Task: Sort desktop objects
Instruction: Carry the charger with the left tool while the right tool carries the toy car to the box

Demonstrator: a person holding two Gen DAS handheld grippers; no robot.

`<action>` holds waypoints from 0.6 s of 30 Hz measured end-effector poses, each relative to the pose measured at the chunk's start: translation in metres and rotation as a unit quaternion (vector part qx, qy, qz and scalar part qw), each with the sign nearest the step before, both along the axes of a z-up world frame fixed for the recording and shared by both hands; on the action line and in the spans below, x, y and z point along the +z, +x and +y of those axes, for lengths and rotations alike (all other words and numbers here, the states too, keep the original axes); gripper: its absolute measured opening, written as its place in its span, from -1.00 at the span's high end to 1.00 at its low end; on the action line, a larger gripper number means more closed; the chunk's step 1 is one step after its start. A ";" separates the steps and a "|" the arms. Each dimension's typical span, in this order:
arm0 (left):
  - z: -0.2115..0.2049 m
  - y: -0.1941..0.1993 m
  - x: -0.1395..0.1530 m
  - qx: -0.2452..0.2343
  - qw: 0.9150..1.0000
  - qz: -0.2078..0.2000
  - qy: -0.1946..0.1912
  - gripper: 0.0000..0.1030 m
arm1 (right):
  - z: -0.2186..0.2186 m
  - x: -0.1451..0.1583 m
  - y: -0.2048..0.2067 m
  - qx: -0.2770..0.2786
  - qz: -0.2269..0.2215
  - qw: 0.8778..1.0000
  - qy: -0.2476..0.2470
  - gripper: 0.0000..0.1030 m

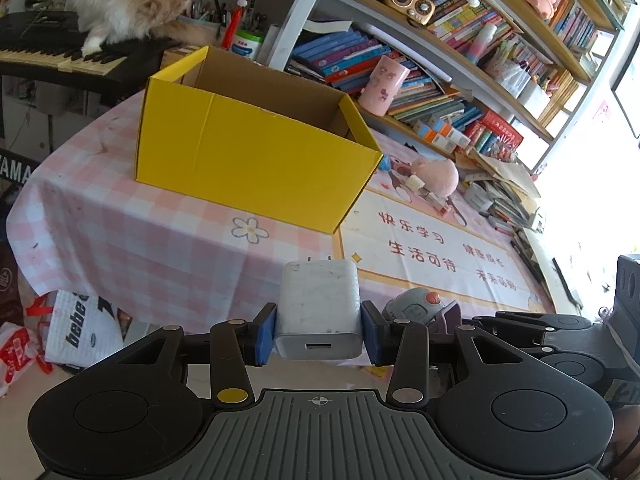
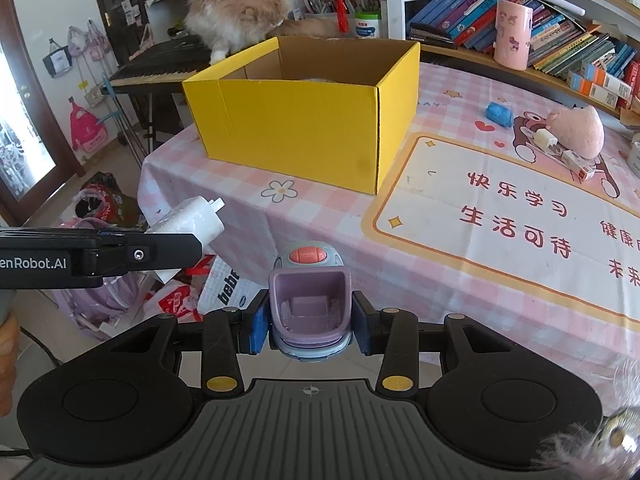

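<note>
My left gripper (image 1: 319, 334) is shut on a white charger plug (image 1: 318, 312), its blue pads pressing both sides, held off the near table edge. The same charger (image 2: 192, 218) shows at the left of the right wrist view, in the left gripper (image 2: 176, 252). My right gripper (image 2: 308, 320) is shut on a purple and grey toy (image 2: 308, 300) with an orange button; that toy (image 1: 420, 308) also peeks in beside the left gripper. An open yellow cardboard box (image 1: 256, 148) (image 2: 304, 120) stands on the pink checked tablecloth ahead of both grippers.
A fluffy cat (image 2: 236, 8) stands on a keyboard behind the box. On the table lie a blue roll (image 2: 499, 114), a pink plush (image 2: 580, 128), small boxes and a pink cup (image 2: 513, 36). Bookshelves (image 1: 460, 40) line the far side. Bags (image 1: 76, 320) lie on the floor.
</note>
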State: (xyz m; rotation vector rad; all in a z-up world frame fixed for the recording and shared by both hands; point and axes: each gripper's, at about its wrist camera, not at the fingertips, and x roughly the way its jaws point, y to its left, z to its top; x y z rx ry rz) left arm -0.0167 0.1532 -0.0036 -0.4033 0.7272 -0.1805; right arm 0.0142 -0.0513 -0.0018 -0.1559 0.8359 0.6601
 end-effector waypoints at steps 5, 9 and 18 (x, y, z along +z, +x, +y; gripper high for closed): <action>0.003 0.000 0.000 0.005 1.000 0.001 -0.003 0.18 | 0.000 0.001 0.000 -0.002 -0.001 1.000 0.001 0.26; 0.003 0.004 -0.001 0.009 1.000 0.004 -0.013 0.18 | 0.001 0.003 0.000 0.006 -0.002 1.000 -0.005 0.26; 0.000 0.017 0.006 0.020 1.000 -0.002 -0.024 0.18 | 0.002 0.002 0.013 0.016 0.010 1.000 -0.004 0.26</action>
